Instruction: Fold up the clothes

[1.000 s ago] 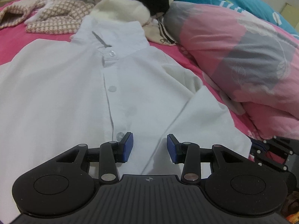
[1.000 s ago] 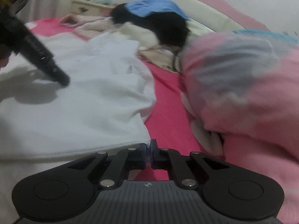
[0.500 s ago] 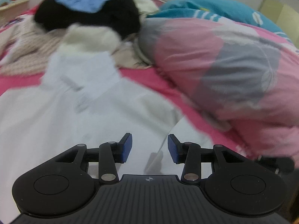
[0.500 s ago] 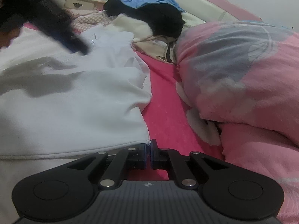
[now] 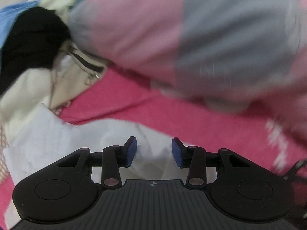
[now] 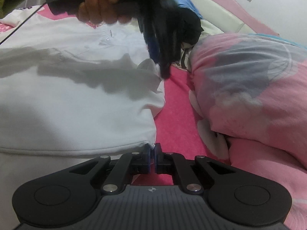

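A white button-up shirt (image 6: pixel 76 105) lies spread flat on the pink bed sheet (image 6: pixel 176 124). My right gripper (image 6: pixel 153 153) is shut, pinching the corner of the shirt's hem. My left gripper (image 5: pixel 153 150) hangs over the shirt's (image 5: pixel 57 140) edge near the shoulder, and a raised wrinkle of white cloth sits between its blue pads. Its jaws are closing, with gaps still showing beside the cloth. In the right wrist view the left gripper (image 6: pixel 163 71) is a dark blur pointing down at that edge, held by a hand (image 6: pixel 99 13).
A bulky pink and grey quilt (image 6: pixel 249 86) crowds the right side, close to the shirt. A heap of black, blue and cream clothes (image 5: pixel 32 38) lies beyond the collar. A strip of pink sheet (image 5: pixel 153 105) separates shirt and quilt.
The left gripper swept from the shirt's button line across to its edge by the quilt, rolling as it went, and its jaws narrowed slightly. The right gripper stayed shut on the hem.
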